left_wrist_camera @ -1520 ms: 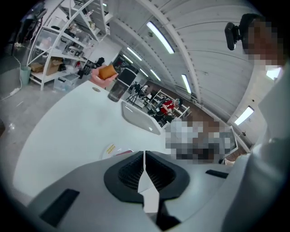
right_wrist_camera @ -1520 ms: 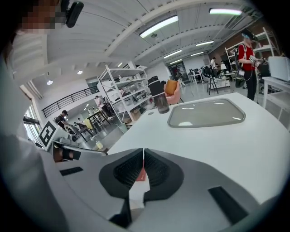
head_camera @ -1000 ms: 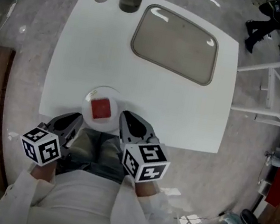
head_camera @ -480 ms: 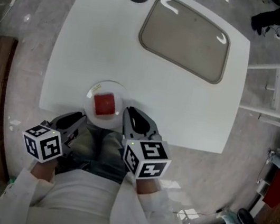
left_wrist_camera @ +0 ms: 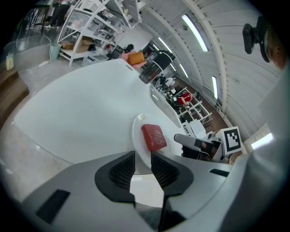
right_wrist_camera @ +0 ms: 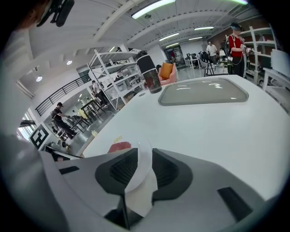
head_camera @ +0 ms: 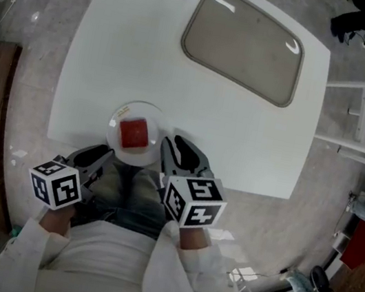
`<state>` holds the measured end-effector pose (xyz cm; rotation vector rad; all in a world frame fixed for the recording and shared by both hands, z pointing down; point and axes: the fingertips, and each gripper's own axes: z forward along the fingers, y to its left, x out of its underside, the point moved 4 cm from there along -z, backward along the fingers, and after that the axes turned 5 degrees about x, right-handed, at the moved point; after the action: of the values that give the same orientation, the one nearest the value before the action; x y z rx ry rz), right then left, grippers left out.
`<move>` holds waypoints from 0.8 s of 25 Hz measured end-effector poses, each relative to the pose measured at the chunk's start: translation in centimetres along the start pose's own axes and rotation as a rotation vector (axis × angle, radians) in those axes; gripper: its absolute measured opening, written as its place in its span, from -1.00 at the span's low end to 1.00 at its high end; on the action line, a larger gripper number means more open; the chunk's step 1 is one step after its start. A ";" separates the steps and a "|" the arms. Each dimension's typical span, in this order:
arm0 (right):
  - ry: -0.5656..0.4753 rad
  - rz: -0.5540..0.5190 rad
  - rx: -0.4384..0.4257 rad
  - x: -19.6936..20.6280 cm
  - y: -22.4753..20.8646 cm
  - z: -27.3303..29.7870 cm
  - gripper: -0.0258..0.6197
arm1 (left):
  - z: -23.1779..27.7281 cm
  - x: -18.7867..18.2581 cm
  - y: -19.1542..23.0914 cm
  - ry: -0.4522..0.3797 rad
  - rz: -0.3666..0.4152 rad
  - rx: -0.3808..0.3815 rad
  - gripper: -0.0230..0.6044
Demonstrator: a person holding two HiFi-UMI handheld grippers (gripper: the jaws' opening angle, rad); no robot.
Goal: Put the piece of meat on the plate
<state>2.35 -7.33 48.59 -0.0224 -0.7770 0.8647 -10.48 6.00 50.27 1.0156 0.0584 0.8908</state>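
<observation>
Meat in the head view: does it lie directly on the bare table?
No, the meat lies in the middle of the plate.

Left gripper (head_camera: 99, 154): sits below and left of the plate (head_camera: 151, 119), just beside its near rim. Jaws slightly apart, nothing clamped.

Right gripper (head_camera: 181, 147): sits just beside the plate's right rim. Jaws parted by a narrow gap, empty.

Both point away from the torso, roughly parallel. Forearms in white sleeves (head_camera: 113, 262) are drawn close to the body.
</observation>
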 end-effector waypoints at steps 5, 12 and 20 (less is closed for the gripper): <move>0.037 0.002 -0.008 0.2 -0.3 1.0 -0.65 | 0.5 -0.1 0.4 0.020 -0.017 -0.007 -0.64; 0.102 0.009 -0.025 0.9 -0.6 1.9 -0.65 | 0.9 -0.2 0.3 0.021 -0.036 0.005 -0.64; 0.162 0.003 -0.022 1.8 -0.2 2.4 -0.65 | 0.8 -0.1 0.7 0.000 -0.051 -0.002 -0.64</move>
<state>1.73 -6.94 51.48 -0.1113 -0.6348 0.8459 -10.65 5.47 51.24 1.0078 0.0833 0.8440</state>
